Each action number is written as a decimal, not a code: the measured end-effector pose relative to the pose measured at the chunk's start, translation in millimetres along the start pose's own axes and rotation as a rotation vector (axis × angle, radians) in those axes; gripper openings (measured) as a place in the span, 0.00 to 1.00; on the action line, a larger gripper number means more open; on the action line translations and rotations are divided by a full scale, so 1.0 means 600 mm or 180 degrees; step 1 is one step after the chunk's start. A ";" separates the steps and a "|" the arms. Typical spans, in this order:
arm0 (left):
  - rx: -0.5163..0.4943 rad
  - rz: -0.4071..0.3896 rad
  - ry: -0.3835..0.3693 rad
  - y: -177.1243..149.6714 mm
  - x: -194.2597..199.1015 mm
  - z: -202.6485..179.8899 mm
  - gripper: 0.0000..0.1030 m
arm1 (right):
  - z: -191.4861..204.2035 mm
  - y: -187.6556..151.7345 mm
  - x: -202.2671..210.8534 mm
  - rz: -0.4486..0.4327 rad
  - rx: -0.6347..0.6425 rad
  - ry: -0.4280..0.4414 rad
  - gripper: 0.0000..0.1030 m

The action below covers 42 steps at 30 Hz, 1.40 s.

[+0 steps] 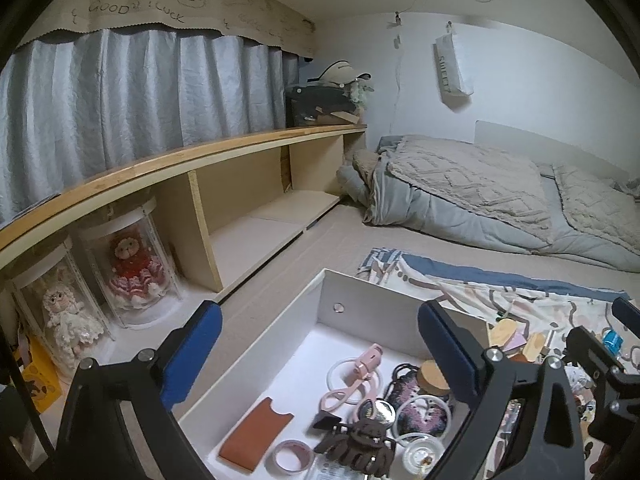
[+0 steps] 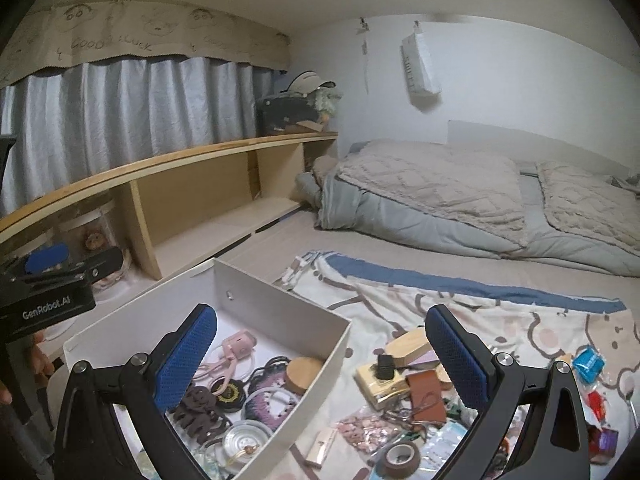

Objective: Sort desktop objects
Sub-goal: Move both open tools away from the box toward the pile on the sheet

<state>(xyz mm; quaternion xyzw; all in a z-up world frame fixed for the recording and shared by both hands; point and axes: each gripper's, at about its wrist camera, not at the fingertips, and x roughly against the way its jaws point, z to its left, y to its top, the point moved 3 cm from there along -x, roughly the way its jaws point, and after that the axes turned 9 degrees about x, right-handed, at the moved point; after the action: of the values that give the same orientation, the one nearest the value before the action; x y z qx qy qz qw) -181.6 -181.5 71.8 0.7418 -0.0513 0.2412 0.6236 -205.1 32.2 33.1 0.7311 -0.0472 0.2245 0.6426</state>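
A: White box (image 2: 276, 300) on the bed, beside the printed cloth (image 2: 460, 300). Contents, counted?

B: One brown claw hair clip (image 1: 356, 446) at the near edge. One rust-brown leather sleeve (image 1: 256, 434) along the left wall. One roll of pink tape (image 1: 293, 456) just beside it. One pink eyelash curler (image 1: 360, 376) near the middle, lying over a white ring (image 1: 344, 378). One round wooden lid (image 1: 433, 378) toward the right wall. One crocheted pink-and-black coaster (image 1: 420, 412), ringed by a clear hoop. One round black badge (image 2: 228, 392). One small clear round case (image 1: 424, 456) at the near right corner.

A: Outside the box, on the cloth?

B: One tan leather pouch (image 2: 426, 394). One yellowish camera-like block (image 2: 380, 384) touching it. One roll of brown tape (image 2: 402, 456) at the near edge. One blue wrapped packet (image 2: 588, 364) toward the right edge. One pale stick-shaped item (image 2: 320, 446) just outside the box wall. Remaining small pieces too jumbled to count.

A: Grippers?

B: Two. Left gripper (image 1: 320, 344) spread wide above the box, tilted slightly downward, nothing between the blue pads. Right gripper (image 2: 320, 352) likewise spread and empty, straddling the box's right wall, angled slightly downward toward the loose pile.

A: Hands?

B: Fingertips of one hand (image 2: 38, 354) visible at the left edge of the right wrist view, behind the left gripper's black body.
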 end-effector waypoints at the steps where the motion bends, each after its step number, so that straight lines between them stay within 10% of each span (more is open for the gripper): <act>1: -0.0015 -0.0008 -0.0014 0.000 0.002 -0.005 0.96 | -0.004 0.001 0.003 0.0001 -0.0003 -0.0010 1.00; 42: -0.0333 -0.0011 -0.0766 -0.015 0.078 -0.204 0.96 | -0.230 -0.038 0.149 0.0101 -0.0262 -0.0756 1.00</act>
<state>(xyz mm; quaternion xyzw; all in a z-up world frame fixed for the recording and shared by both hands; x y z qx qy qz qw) -173.1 -52.6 96.6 0.7320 -0.1371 0.1464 0.6511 -153.7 188.2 57.2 0.7247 -0.1438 0.1444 0.6582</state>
